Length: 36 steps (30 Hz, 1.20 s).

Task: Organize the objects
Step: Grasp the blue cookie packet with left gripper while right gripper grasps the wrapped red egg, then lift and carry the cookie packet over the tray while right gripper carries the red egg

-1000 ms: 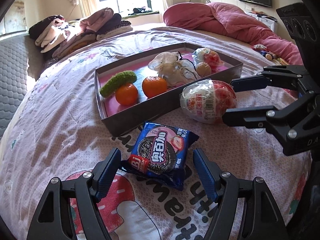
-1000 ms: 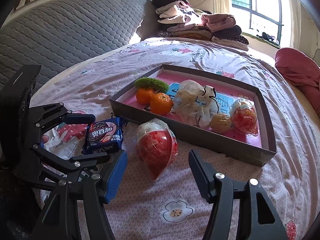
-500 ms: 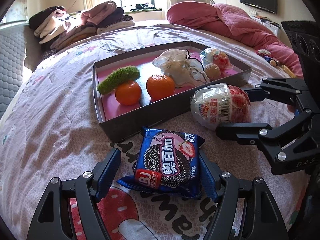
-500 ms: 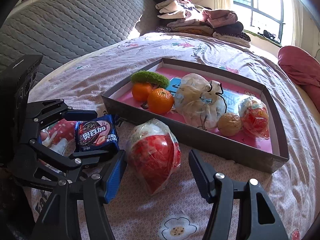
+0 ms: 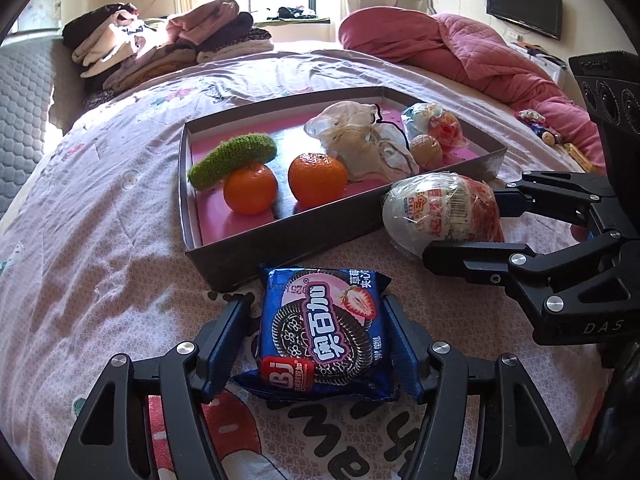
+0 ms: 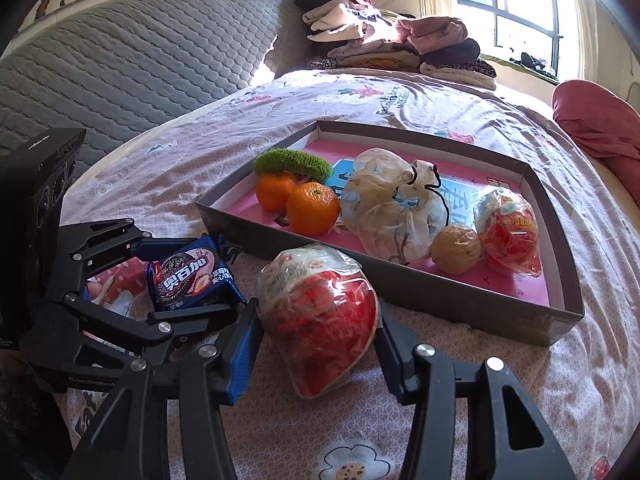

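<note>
A blue cookie packet [image 5: 324,332] lies flat on the bedspread just in front of the grey tray [image 5: 280,248]. My left gripper [image 5: 316,340] straddles it with its jaws closing. The right pad is at the packet's edge and a small gap shows on the left. A large red-and-white wrapped egg [image 6: 320,312] rests beside the tray [image 6: 440,304]. My right gripper [image 6: 318,344] is around it, jaws closing, with the pads right at the wrapper. From the left wrist view the egg [image 5: 440,212] sits between the right gripper's [image 5: 460,226] two fingers.
The tray holds two oranges [image 5: 318,178], a green knitted piece [image 5: 232,160], a mesh pouch [image 6: 392,212], a walnut [image 6: 456,250] and a smaller wrapped egg [image 6: 508,232]. Folded clothes [image 5: 168,48] and a pink quilt [image 5: 460,52] lie at the far end, by a grey headboard [image 6: 120,68].
Both grippers have come forward over their items and their jaws have narrowed. The packet now sits squarely between the left fingers and the egg between the right fingers.
</note>
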Tool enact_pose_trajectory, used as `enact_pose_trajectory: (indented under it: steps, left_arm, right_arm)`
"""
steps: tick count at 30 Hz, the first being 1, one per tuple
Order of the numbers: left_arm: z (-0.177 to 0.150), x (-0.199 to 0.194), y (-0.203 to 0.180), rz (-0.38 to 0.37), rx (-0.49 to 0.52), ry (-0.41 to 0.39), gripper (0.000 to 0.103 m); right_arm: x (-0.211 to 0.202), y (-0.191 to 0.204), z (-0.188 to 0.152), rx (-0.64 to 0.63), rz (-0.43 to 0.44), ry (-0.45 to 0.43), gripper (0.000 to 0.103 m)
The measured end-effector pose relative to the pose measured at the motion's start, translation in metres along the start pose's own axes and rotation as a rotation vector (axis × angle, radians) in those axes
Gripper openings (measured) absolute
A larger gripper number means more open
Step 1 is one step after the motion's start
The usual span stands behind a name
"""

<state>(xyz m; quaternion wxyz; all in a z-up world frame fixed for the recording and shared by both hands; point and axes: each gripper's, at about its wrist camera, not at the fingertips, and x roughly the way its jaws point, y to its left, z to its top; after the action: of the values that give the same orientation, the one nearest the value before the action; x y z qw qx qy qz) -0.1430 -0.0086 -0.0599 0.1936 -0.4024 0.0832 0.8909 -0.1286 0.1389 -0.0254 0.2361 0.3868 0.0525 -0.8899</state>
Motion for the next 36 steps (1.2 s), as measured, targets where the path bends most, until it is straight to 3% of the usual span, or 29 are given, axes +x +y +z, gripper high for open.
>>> enact_pose_trajectory:
  steps: [2, 4, 21, 29, 36]
  left_arm:
    - [0.000, 0.000, 0.000, 0.004, -0.001, -0.002, 0.065]
    - [0.000, -0.002, -0.002, -0.004, -0.005, -0.004, 0.057]
    - [0.002, -0.011, -0.007, 0.007, -0.004, -0.015, 0.053]
    - [0.006, -0.028, -0.010, 0.005, -0.006, -0.053, 0.053]
    - [0.028, -0.051, -0.007, 0.022, -0.030, -0.109, 0.053]
  right_arm:
    - [-0.001, 0.000, 0.000, 0.002, 0.002, -0.008, 0.053]
    - [-0.002, -0.001, 0.001, 0.006, 0.008, -0.010, 0.052]
    - [-0.015, -0.003, 0.003, 0.025, 0.016, -0.047, 0.052]
    - [-0.032, -0.006, 0.009, 0.038, 0.017, -0.093, 0.052]
    - [-0.058, -0.015, 0.024, 0.045, -0.002, -0.160, 0.052]
